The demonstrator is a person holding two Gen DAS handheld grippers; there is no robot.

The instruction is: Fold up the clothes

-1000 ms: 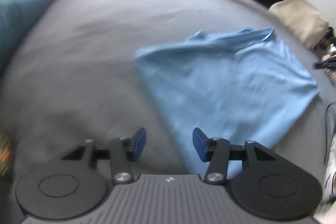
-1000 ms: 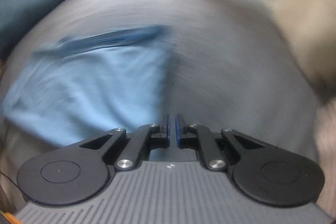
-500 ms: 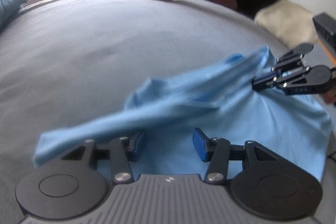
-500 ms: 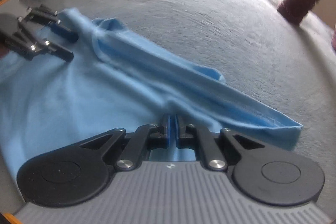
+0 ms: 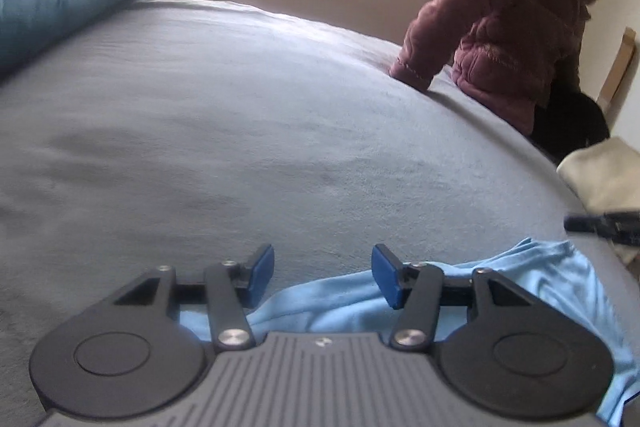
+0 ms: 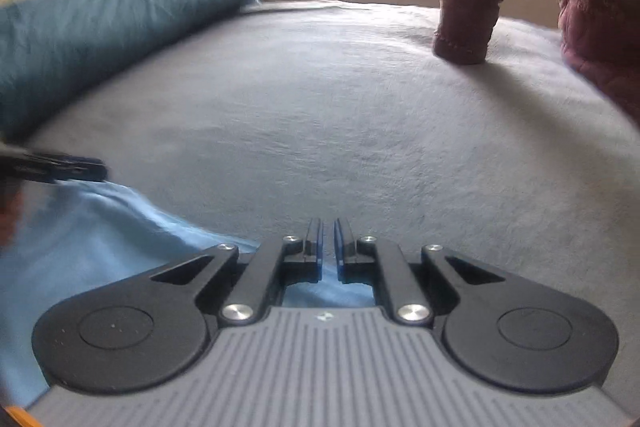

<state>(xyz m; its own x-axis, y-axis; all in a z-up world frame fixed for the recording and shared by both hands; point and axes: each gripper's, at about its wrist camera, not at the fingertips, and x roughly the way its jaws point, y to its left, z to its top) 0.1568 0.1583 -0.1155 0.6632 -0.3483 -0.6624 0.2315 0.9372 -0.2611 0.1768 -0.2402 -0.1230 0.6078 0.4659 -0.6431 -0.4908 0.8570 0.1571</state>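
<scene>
Light-blue T-shirt (image 5: 532, 279): now lying bunched on the grey bed (image 5: 280, 131), drawn near. Left gripper (image 5: 323, 277): jaws standing apart, empty. Right gripper (image 6: 328, 247): jaws staying nearly together, pinching shirt fabric apparently. Fold progressing; edge being carried over.

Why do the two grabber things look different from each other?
The left gripper has its fingers spread wide apart with nothing between them, while the right gripper has its fingers almost together. The left gripper's fingers point out over the grey bed with the light blue shirt bunched under it; the right gripper's fingers have blue cloth showing behind them. Both have black arms and blue pads.
</scene>
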